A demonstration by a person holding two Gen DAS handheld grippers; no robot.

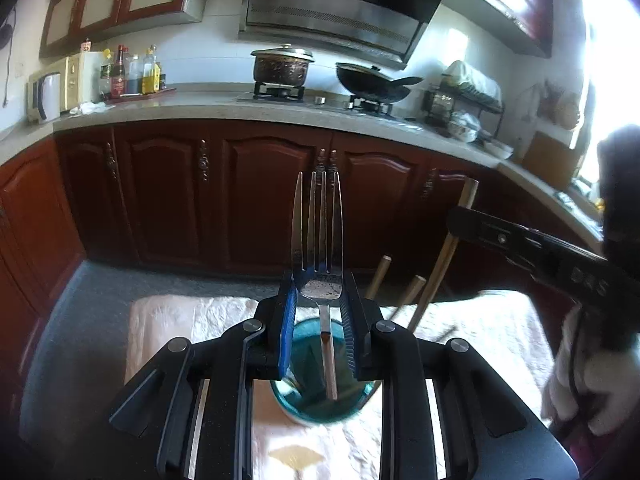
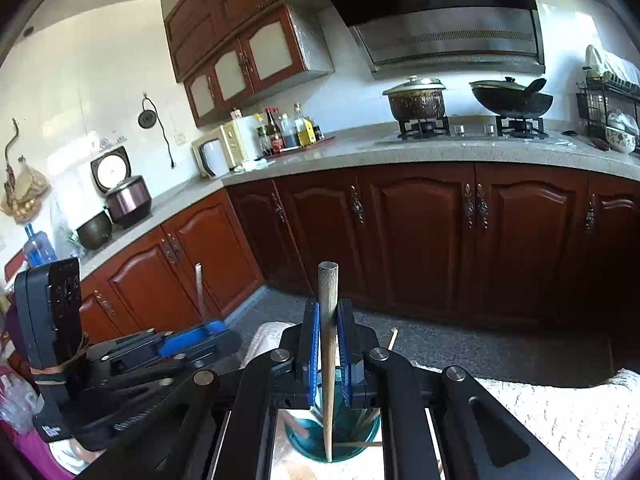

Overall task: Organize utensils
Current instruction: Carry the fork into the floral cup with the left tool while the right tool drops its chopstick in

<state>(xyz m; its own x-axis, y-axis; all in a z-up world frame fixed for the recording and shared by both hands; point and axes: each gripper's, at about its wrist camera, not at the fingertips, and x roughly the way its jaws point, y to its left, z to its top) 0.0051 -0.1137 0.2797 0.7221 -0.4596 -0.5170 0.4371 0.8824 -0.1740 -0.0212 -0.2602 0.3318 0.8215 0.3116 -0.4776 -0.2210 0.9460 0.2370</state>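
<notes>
In the left wrist view my left gripper [image 1: 318, 280] is shut on a metal fork [image 1: 318, 220], tines up. The fork's handle hangs down over the mouth of a teal glass cup [image 1: 320, 384] standing on a pale cloth [image 1: 180, 320]. Two wooden chopsticks [image 1: 380, 276] stick up behind the cup. My right gripper [image 1: 460, 220] comes in from the right, holding another chopstick [image 1: 444, 256]. In the right wrist view my right gripper [image 2: 328, 308] is shut on that upright chopstick [image 2: 328, 288], its thin end over the cup [image 2: 304, 436]. The left gripper [image 2: 212, 328] and fork [image 2: 199, 280] show at the left.
Dark red cabinets [image 1: 260, 192] under a grey counter [image 1: 208, 104] run across the back and along both sides. A pot [image 1: 282, 66] and a wok [image 1: 372, 80] sit on the stove, a dish rack [image 1: 468, 100] to the right. A white fuzzy sleeve [image 1: 580, 380] is at the right edge.
</notes>
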